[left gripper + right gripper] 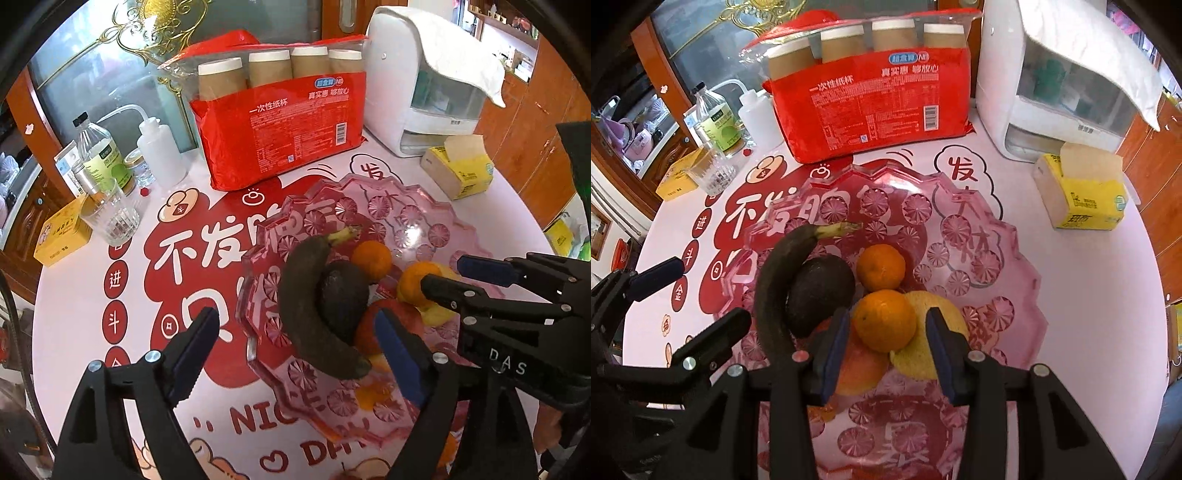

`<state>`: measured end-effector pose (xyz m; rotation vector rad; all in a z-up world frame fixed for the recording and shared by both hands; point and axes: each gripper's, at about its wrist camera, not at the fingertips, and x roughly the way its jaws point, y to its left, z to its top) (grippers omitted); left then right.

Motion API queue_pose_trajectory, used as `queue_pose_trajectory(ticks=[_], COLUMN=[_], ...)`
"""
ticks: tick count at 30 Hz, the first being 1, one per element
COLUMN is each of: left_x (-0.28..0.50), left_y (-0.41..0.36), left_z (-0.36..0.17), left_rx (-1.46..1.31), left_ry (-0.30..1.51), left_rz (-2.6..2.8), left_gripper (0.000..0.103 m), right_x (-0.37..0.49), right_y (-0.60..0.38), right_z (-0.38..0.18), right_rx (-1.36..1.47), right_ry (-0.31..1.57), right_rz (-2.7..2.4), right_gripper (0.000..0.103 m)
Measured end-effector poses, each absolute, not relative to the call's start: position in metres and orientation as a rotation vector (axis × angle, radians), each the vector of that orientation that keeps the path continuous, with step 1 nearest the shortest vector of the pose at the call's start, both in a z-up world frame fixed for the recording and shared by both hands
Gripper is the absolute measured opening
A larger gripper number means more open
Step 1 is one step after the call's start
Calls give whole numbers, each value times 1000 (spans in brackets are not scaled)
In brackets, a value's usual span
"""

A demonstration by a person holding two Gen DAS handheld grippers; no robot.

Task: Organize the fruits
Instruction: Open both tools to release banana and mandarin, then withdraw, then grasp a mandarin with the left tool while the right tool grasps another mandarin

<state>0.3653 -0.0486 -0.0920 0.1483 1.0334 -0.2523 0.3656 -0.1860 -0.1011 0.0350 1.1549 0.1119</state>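
On the pink glass tray (1015, 236): blackened banana (772, 280) curled around avocado (820, 291), two oranges (884, 319) beside. Left gripper (299, 347) jaws apart above banana, empty. Right gripper (886, 343) jaws apart astride the nearer orange, not touching.

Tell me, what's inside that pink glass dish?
Inside the pink glass dish: a blackened banana, an avocado, two oranges, a lemon and a reddish fruit, mostly covered.
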Motion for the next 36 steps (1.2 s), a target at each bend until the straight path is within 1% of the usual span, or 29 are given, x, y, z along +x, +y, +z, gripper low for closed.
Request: queue_pose_trajectory(ticks=[11, 19, 21, 24, 30, 36], left_x=[319, 274, 258, 238, 201, 172], left_y=[-46, -44, -43, -44, -46, -47], left_z=[-46, -9, 0, 9, 8, -18], left_rx=[177, 180, 176, 181, 189, 181], left_ry=[991, 947, 934, 917, 913, 963], left_rz=[-244, -237, -236, -234, -234, -237], left_gripper=[86, 89, 89, 90, 91, 91], right_x=[326, 272, 257, 235, 197, 164], right_y=[-183, -186, -187, -190, -196, -199], right_z=[-56, -13, -5, 4, 7, -16], right_rx=[23, 29, 25, 21, 13, -2], right_ry=[1080, 997, 976, 949, 936, 967], right_rz=[124, 144, 146, 152, 163, 174], right_gripper=[43, 44, 48, 50, 51, 51])
